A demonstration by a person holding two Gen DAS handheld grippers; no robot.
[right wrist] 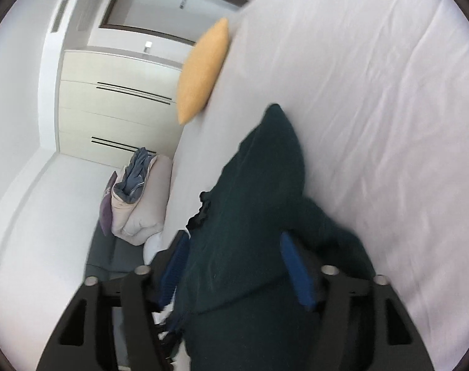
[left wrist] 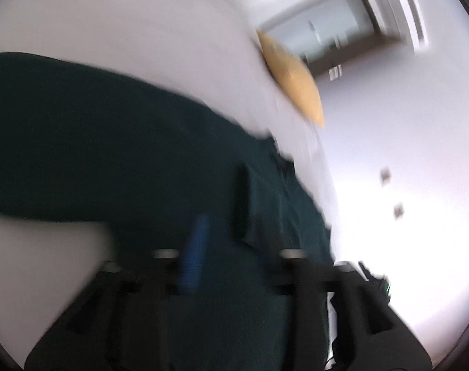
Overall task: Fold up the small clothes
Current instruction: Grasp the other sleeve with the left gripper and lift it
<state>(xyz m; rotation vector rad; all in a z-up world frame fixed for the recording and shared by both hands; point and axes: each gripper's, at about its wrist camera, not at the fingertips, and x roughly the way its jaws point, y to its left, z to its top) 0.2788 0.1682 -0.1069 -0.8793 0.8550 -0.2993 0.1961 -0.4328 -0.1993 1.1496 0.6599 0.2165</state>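
Note:
A dark green garment (left wrist: 110,142) lies on a white bed sheet (left wrist: 126,15); this left wrist view is blurred. My left gripper (left wrist: 225,232) is over the garment; one blue pad (left wrist: 195,256) shows, the other finger is dark and smeared, so its state is unclear. In the right wrist view the same garment (right wrist: 259,191) drapes between the two blue pads (right wrist: 296,272) of my right gripper (right wrist: 234,266), whose jaws stand wide apart with cloth bunched between them. The sheet (right wrist: 373,92) lies beyond.
A yellow cushion (right wrist: 203,68) sits at the bed's edge and also shows in the left wrist view (left wrist: 296,77). A folded pile of pale and blue laundry (right wrist: 138,191) lies beside the bed. White drawers (right wrist: 117,105) stand by the wall.

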